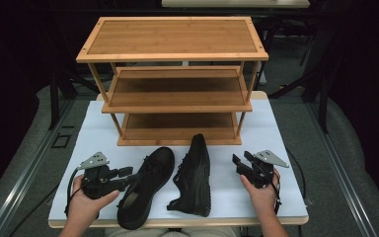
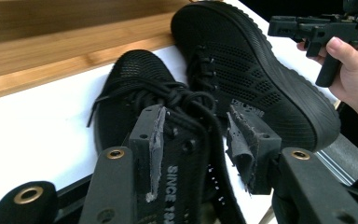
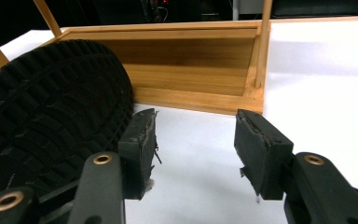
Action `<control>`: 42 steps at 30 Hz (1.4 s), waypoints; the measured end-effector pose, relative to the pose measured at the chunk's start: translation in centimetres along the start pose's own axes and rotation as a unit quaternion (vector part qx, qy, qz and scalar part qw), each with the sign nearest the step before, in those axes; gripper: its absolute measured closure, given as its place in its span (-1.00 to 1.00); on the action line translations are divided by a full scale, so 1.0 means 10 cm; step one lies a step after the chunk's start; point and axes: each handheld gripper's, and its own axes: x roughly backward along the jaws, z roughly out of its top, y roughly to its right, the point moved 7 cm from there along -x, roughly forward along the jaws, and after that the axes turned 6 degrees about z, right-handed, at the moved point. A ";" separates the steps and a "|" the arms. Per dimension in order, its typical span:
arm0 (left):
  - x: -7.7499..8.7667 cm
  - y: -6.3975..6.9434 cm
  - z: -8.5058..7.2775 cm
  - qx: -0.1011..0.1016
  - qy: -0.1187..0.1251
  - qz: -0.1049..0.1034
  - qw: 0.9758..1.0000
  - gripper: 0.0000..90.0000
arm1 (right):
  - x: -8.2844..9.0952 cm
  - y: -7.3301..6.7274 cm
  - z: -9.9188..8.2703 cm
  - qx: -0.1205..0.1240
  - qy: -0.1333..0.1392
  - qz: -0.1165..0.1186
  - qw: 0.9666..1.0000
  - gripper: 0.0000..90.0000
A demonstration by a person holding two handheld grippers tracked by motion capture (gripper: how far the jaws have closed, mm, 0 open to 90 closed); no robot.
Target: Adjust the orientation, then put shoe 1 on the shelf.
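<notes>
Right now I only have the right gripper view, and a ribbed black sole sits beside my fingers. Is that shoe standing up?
Observer: No. The high view shows that black sneaker tipped on its side, with its sole toward the right gripper.
Operator: Is there a second one?
Observer: Yes. Its mate sits upright to the left, with its tongue between the open fingers of the left gripper.
Operator: And the wooden thing?
Observer: It's a shoe rack with three shelves.
</notes>
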 end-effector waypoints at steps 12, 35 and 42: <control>-0.22 0.10 -0.02 0.005 -0.045 -0.013 0.999 0.54 | 0.00 0.01 0.00 -0.010 -0.004 0.004 1.000 0.05; -0.17 0.03 0.09 -0.007 -0.048 0.021 0.999 0.91 | -0.02 0.02 0.00 -0.014 -0.006 0.008 1.000 0.05; -0.16 -0.01 0.19 -0.002 -0.032 0.025 0.999 0.94 | -0.02 0.02 0.00 -0.019 -0.006 0.009 1.000 0.05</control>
